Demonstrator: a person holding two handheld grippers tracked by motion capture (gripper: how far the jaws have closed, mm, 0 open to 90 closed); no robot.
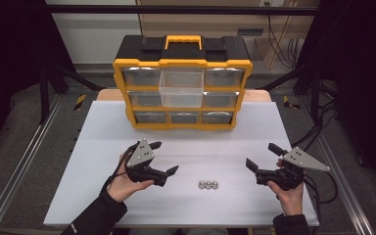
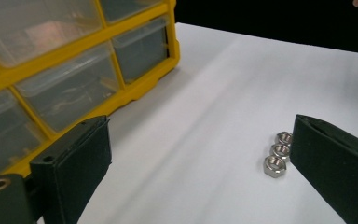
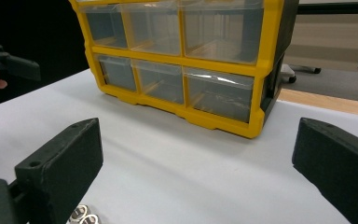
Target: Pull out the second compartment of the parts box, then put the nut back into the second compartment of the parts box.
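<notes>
Near the table's front edge, three nuts (image 1: 207, 184) lie between the left gripper (image 1: 166, 157) and right gripper (image 1: 262, 155), both released. Approach stage; next, one must close on a nut for the pulled-out drawer (image 1: 181, 88).

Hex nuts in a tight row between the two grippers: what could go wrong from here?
The three hex nuts lie touching, so open jaws closing on one may knock or drag its neighbours. They are small and flat on the smooth white table, and could slip from the left gripper or right gripper. The pulled-out drawer juts from the organizer; a raised hand might bump it.
</notes>
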